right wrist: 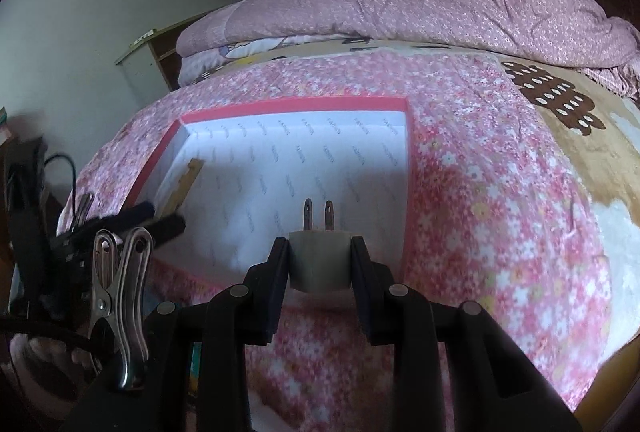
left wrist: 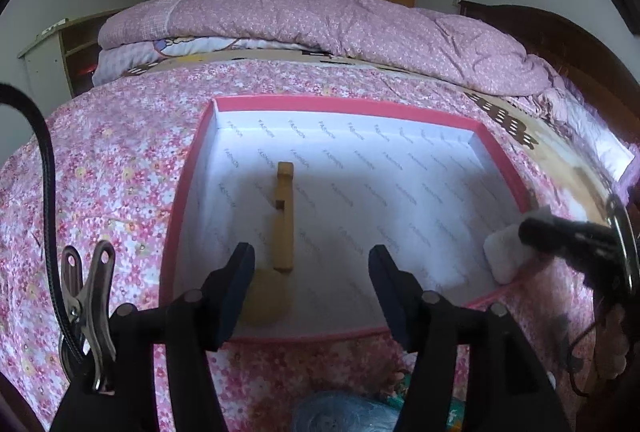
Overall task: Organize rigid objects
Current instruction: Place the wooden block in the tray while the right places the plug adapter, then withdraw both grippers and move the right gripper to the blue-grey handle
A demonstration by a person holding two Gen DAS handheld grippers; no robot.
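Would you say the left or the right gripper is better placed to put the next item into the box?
Right: the right gripper already clamps the plug adapter at the box rim; the left gripper is open and empty above the wooden tool.

In the left wrist view the right tool (left wrist: 532, 232) is a dark blur at the right edge, and it covers part of the white plug (left wrist: 506, 252) — its prongs cannot be seen there. The wooden piece (left wrist: 282, 216) has its round lower end partly behind the left tool's finger (left wrist: 240, 272). In the right wrist view the left tool (right wrist: 160, 220) is smeared by motion, and it hides all but the top of the wooden piece — the box (right wrist: 408, 192) is also blurred along its far rim.
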